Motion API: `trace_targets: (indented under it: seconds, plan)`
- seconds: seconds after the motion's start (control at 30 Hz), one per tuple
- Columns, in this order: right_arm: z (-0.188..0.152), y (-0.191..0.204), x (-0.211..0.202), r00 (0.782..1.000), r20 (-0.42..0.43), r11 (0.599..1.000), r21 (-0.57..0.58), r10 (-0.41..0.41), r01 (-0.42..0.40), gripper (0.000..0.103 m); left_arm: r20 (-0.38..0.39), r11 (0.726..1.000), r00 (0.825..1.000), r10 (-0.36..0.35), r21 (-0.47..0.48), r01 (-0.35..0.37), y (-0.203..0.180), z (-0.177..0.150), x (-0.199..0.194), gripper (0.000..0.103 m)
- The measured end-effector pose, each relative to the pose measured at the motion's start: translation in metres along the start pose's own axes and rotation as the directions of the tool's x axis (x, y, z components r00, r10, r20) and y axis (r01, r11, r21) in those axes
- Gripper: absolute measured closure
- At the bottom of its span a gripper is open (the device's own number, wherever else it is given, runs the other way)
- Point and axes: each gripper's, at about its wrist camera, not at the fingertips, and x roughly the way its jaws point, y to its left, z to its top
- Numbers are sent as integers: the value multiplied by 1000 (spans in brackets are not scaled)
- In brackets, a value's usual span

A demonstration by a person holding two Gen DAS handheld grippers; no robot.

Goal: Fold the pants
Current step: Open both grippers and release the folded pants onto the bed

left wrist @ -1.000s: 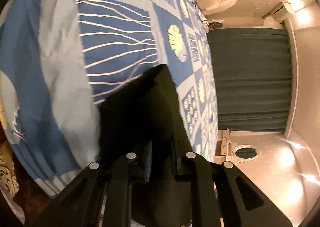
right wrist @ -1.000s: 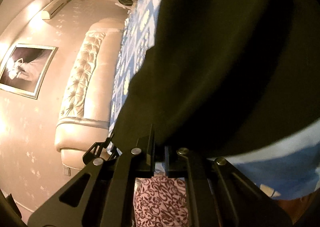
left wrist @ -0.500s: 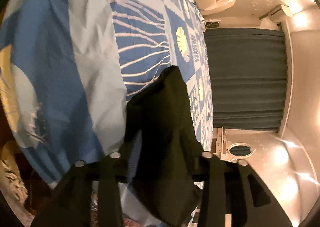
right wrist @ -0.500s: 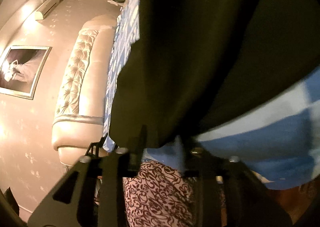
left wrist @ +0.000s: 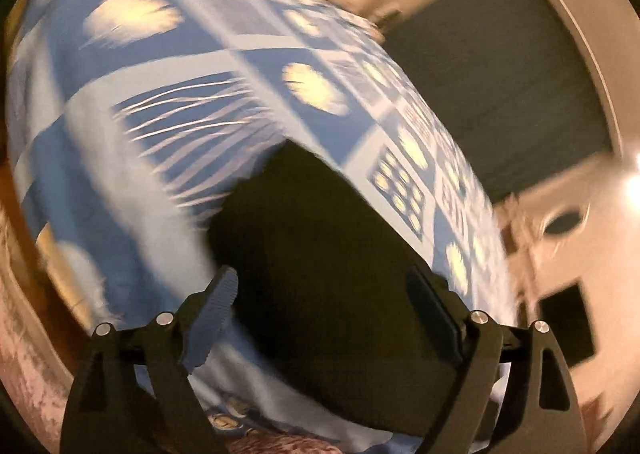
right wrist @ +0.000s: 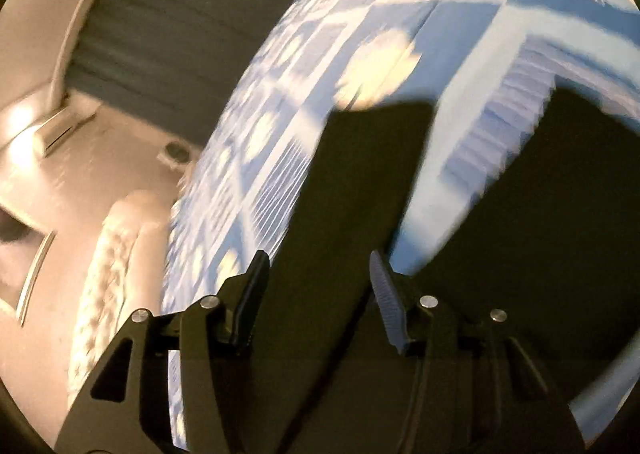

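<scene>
The black pants (left wrist: 320,254) lie on the blue patterned bedspread (left wrist: 120,157) near the bed's edge. My left gripper (left wrist: 324,302) is open, its jaws wide apart over the pants with nothing held. In the right wrist view the pants (right wrist: 352,181) show as two dark legs (right wrist: 560,213) with bedspread (right wrist: 460,133) between them. My right gripper (right wrist: 316,286) is open above the near leg, not gripping it. Both views are motion-blurred.
A tufted cream headboard (right wrist: 108,274) stands at one end of the bed. Dark green curtains (left wrist: 500,73) cover the far wall, also in the right wrist view (right wrist: 180,33). A patterned maroon rug (left wrist: 24,354) lies on the floor below the bed's edge.
Both grippers have let go of the pants and opened wide. The pants now rest on the bedspread, and both cameras have swung round to face along the bed.
</scene>
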Motion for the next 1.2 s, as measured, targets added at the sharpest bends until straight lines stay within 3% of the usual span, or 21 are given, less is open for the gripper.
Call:
trace_targets:
  seconds: [0.07,0.17,0.27,0.3,0.37,0.43,0.5,0.67,0.87,1.0,1.2]
  plan:
    - [22,-18,14,999,15,998,57,-34,33,51,-5,993,999,36,110,-35,-35,-6,14,17]
    - [43,-43,46,999,-19,989,141,-45,48,52,-27,983,998,54,177,-48,-65,-13,38,17]
    - [50,-38,60,998,-18,994,87,-62,63,53,-28,979,996,83,187,-76,-76,-21,56,17]
    - [53,-32,66,998,-20,997,48,-66,67,61,-34,979,996,87,188,-79,-78,-24,58,17]
    - [55,-34,81,995,-66,997,43,-68,71,92,-75,982,993,89,175,-75,-81,-29,72,17]
    - [54,-46,83,997,-66,995,92,-43,49,96,-107,987,991,85,148,-69,-82,-35,78,17]
    - [53,-42,73,999,-46,997,76,-18,21,96,-112,989,991,73,136,-57,-82,-41,78,17]
    - [53,-8,14,999,-3,997,-61,44,-44,97,-104,966,989,105,246,-76,-93,-50,81,17]
    - [38,-3,-64,998,52,992,-126,26,-20,97,-144,971,988,64,237,-29,-99,-56,83,17]
    - [11,-47,-111,998,55,997,-67,-24,28,97,-167,968,985,49,252,-5,-107,-64,83,17]
    - [-12,-112,-121,997,16,994,86,-72,70,97,-199,962,979,33,272,23,-120,-78,82,17]
